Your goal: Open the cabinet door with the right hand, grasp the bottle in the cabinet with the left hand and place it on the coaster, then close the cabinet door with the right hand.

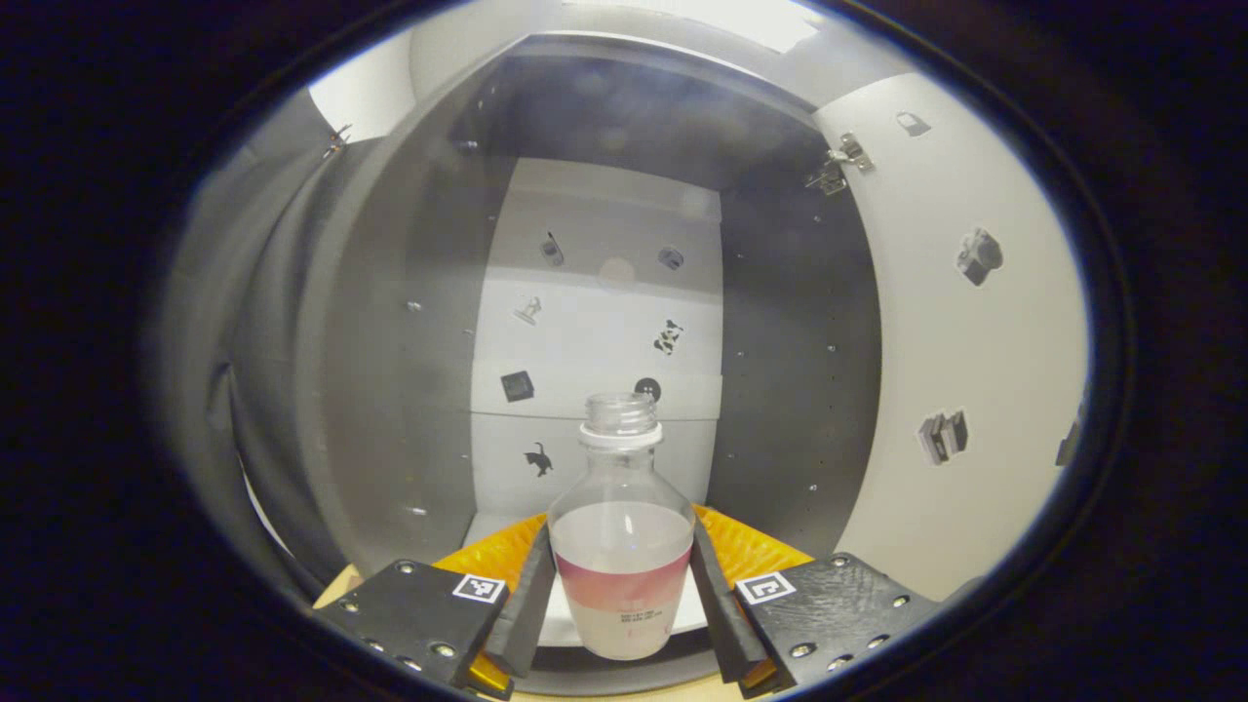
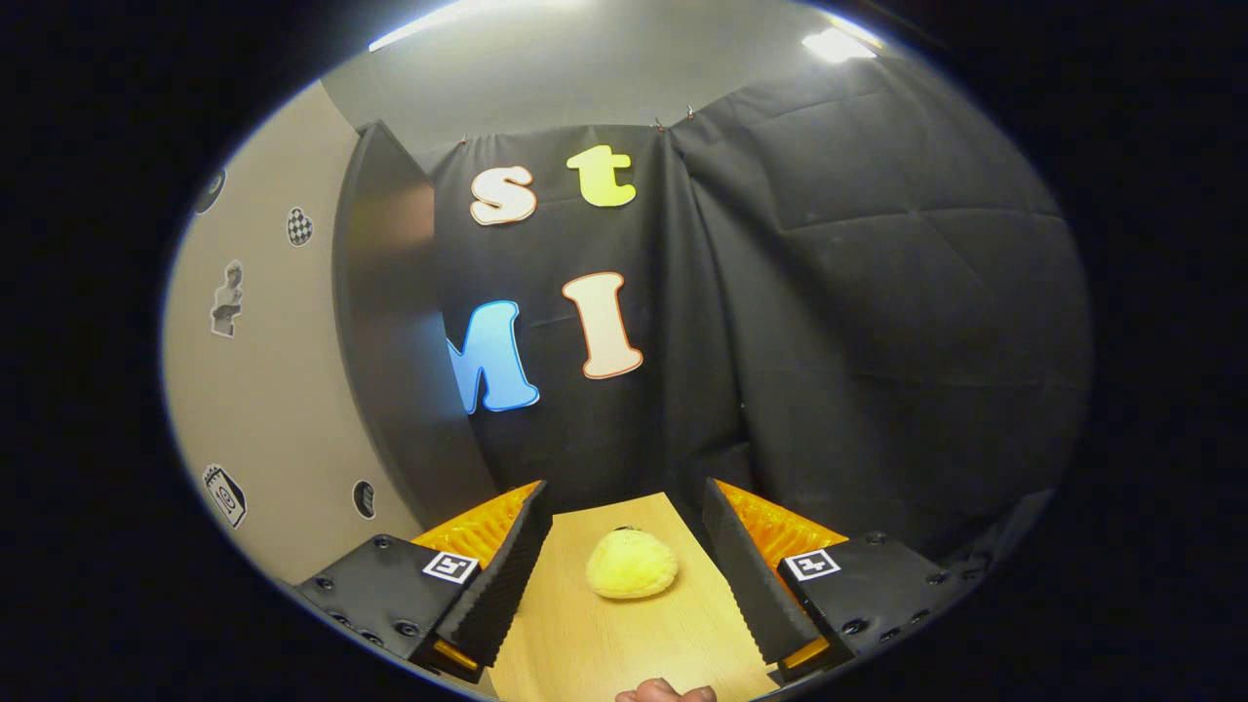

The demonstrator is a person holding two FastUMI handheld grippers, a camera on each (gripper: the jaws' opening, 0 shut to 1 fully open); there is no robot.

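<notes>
Bottle (image 1: 622,546) stands bottom centre inside the open cabinet (image 1: 409,322), clenched between the left tool (image 1: 621,597) fingers. Right tool (image 2: 624,575) gapes released above the worktop (image 2: 624,643).

**What the views leave unclear**

In the left gripper view, the bottle's (image 1: 622,546) sides sit behind the finger pads (image 1: 525,604), so contact cannot be confirmed. Its small label print is illegible. In the right gripper view, a hand (image 2: 665,693) is cut off at the bottom edge.
</notes>
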